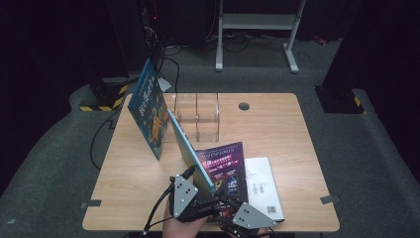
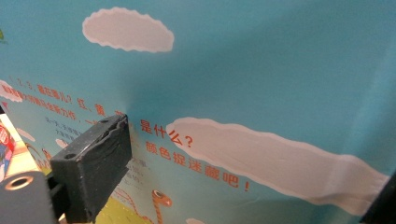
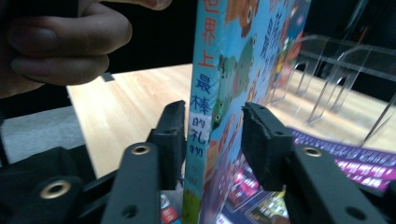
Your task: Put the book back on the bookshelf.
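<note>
right gripper (image 3: 212,140): nearest the person; its jaws straddle the spine of the light-blue book (image 3: 205,93) but stand off it, a gap showing on each side, so the pads do not press; no earlier picture, so only the present gap is told
left gripper (image 1: 184,191): in the high view it sits at the near left of the same book; in the left gripper view one jaw lies against the blue back cover (image 2: 261,70), the other jaw barely enters at the corner, so I cannot tell whether it clamps the cover or merely leans on it
light-blue book: stands on its lower edge near the table's front, tilted, its lower end among the two grippers, its far end pointing toward the clear rack
flat books: a purple-covered book (image 1: 225,166) and a white one (image 1: 262,186) lie flat just beside and partly under the standing book
step in hand: judged as steadying the book upright before carrying it to the rack
how to do it well: keep the left side firm before the right lets go fully; lift clear of the purple cover
clear rack (image 1: 198,115): farther back, mid-table, slots look free
dark-blue book (image 1: 148,106): stands tilted at the rack's left end; steer the light-blue one into a slot beside it
</note>
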`<move>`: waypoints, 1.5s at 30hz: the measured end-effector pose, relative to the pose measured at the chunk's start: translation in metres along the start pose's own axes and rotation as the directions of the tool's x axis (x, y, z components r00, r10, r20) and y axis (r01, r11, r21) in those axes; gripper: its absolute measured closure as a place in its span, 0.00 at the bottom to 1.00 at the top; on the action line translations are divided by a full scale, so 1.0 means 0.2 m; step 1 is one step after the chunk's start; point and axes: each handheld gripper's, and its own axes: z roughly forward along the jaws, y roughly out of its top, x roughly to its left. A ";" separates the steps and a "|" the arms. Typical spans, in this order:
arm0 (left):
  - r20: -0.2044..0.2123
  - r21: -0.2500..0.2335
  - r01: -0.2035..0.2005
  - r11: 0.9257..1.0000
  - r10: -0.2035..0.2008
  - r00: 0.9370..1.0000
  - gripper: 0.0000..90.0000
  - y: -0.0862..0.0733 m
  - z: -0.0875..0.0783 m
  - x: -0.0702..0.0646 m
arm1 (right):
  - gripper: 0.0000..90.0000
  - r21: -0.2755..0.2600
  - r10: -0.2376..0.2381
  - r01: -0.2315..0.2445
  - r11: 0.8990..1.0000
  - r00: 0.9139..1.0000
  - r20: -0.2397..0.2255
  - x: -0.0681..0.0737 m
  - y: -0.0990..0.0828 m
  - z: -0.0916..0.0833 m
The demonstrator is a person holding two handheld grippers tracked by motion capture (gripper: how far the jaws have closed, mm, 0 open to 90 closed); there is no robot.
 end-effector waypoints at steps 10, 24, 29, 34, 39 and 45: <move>-0.011 -0.006 -0.008 1.000 0.008 1.000 0.11 0.00 -0.02 0.01 | 0.62 -0.045 0.017 -0.018 0.999 1.000 -0.022 -0.03 0.01 -0.13; -0.042 0.011 -0.036 0.999 0.036 0.998 0.19 0.00 -0.05 0.04 | 0.66 -0.088 0.124 -0.113 0.990 0.983 0.135 -0.23 -0.03 -0.24; -0.048 0.010 -0.042 0.999 0.042 0.998 0.21 0.00 -0.07 0.06 | 0.66 -0.078 0.127 -0.116 0.990 0.979 0.157 -0.26 -0.04 -0.24; -0.052 0.010 -0.056 0.998 0.057 0.997 0.24 0.00 -0.08 0.06 | 0.66 -0.079 0.130 -0.118 0.990 0.977 0.168 -0.26 -0.04 -0.24; -0.040 0.013 -0.061 0.998 0.061 0.997 0.29 0.00 -0.09 0.06 | 0.67 -0.070 0.133 -0.123 0.990 0.977 0.165 -0.26 -0.05 -0.23; -0.045 0.008 -0.065 0.998 0.066 0.997 0.34 -0.01 -0.11 0.07 | 0.67 -0.065 0.128 -0.119 0.991 0.978 0.165 -0.26 -0.05 -0.23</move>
